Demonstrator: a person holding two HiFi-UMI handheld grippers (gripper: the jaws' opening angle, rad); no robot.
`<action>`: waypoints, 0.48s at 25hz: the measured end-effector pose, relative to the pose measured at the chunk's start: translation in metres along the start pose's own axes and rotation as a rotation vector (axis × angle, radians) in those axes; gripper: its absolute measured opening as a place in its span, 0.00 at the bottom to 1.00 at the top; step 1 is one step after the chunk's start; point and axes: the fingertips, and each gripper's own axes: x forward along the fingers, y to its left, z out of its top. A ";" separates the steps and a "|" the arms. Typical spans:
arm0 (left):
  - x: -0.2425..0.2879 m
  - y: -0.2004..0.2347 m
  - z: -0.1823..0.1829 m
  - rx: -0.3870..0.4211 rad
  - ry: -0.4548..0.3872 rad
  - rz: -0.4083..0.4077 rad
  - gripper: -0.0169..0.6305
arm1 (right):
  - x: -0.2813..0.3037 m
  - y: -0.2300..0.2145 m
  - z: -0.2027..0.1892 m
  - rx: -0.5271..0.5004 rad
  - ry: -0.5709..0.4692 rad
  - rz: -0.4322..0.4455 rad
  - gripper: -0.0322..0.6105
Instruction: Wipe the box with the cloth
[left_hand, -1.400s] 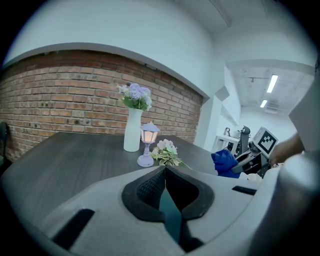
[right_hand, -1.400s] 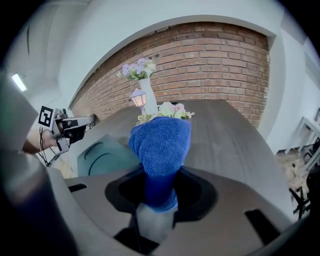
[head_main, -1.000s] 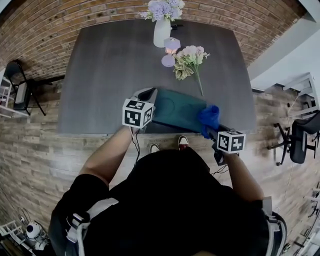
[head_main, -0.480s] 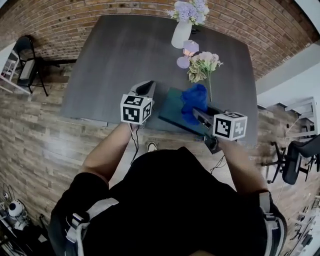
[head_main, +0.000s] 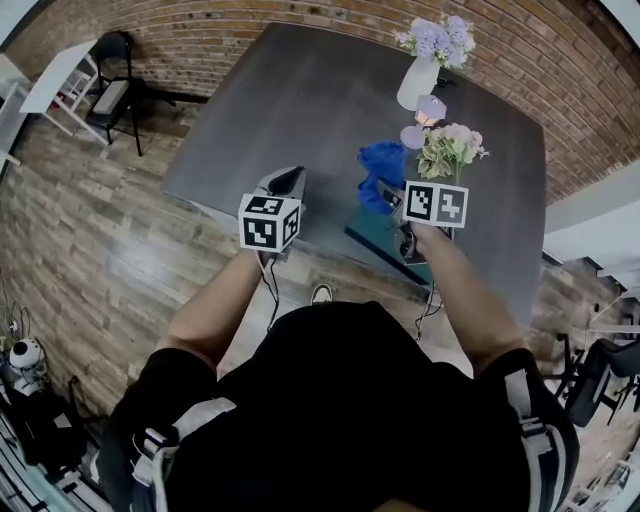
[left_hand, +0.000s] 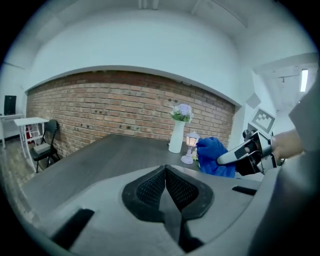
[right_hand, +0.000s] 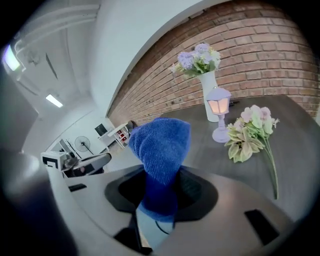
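The grey table (head_main: 290, 110) carries a white vase (head_main: 417, 84) at 1 o'clock, a lamp (head_main: 430, 108) just beside it, loose flowers (head_main: 450, 150) at 3, and a teal box (head_main: 380, 242) at 5.

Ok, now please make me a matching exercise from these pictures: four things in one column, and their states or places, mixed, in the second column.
Things:
1. cloth
2. vase
3. left claw
4. bouquet

States or places:
a. lying on the table
b. shut, empty
c. standing upright
d. held in the right claw

Pairs: 1-d, 2-c, 3-b, 4-a.
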 end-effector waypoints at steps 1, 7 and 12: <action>-0.001 -0.003 -0.003 -0.003 0.006 0.003 0.04 | -0.001 -0.009 -0.005 0.004 0.001 -0.019 0.28; 0.015 -0.061 -0.010 0.054 0.044 -0.077 0.04 | -0.045 -0.069 -0.030 0.103 -0.035 -0.110 0.28; 0.031 -0.118 -0.009 0.110 0.038 -0.125 0.04 | -0.123 -0.135 -0.064 0.227 -0.096 -0.216 0.28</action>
